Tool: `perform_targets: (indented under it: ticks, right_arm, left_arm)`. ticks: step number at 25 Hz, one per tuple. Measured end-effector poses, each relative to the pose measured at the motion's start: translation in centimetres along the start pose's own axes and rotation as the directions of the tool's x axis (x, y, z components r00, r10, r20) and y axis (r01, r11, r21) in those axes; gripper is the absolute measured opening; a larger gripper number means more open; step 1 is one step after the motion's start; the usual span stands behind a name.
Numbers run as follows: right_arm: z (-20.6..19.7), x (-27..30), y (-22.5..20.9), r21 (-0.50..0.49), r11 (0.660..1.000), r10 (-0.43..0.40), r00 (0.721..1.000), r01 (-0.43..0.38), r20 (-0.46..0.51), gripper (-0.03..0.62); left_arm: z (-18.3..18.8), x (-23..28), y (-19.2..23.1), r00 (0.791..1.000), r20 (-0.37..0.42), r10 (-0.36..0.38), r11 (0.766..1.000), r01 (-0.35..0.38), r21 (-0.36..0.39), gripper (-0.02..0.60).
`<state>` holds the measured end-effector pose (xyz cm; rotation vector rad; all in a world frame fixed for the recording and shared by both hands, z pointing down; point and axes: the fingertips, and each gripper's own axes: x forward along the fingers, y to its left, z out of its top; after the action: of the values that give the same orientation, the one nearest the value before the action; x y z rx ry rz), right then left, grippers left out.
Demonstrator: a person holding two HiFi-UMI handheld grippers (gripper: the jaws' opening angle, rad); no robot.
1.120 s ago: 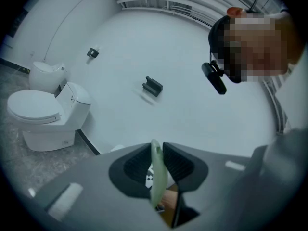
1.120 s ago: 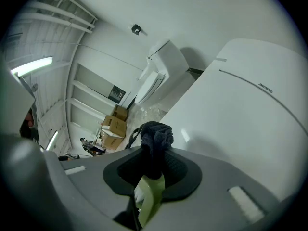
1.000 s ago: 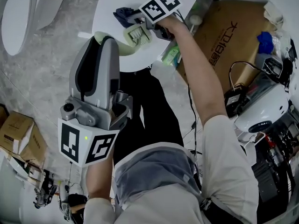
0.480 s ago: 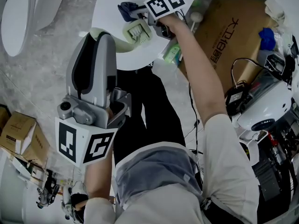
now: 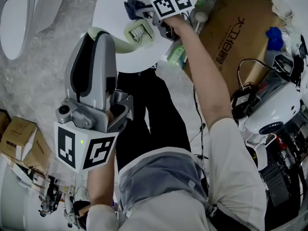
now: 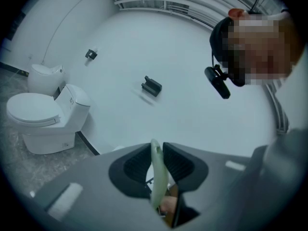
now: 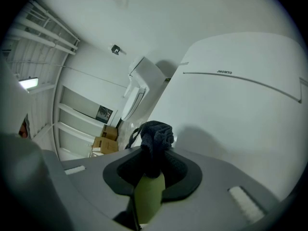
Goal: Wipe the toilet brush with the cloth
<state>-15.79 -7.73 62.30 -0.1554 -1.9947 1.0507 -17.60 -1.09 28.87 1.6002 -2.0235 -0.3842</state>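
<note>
Looking like a workshop or storage room, a white toilet [image 6: 45, 117] standing on the grey stone floor [image 5: 33, 76], cardboard boxes [image 5: 236, 28] sitting around, cables [image 5: 243, 66] and electronic gear [image 5: 269, 114] lying alongside.

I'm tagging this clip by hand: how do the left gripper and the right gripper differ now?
The left gripper is clamped on the handle of the pale green toilet brush; the right gripper is clamped on the dark cloth. In the head view the left gripper sits near the person, while the right gripper reaches farther out, beside the brush head. Both are shut on something.
</note>
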Motion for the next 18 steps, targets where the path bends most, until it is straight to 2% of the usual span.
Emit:
perform_targets:
  ticks: [18]
  right_arm:
    - [-1.2, -2.0, -2.5, 0.007, 0.998, -0.067, 0.996, 0.067, 0.066, 0.077]
  left_arm:
    - [0.0, 0.7, -0.2, 1.0, -0.003, 0.006, 1.0, -0.006, 0.018, 0.0]
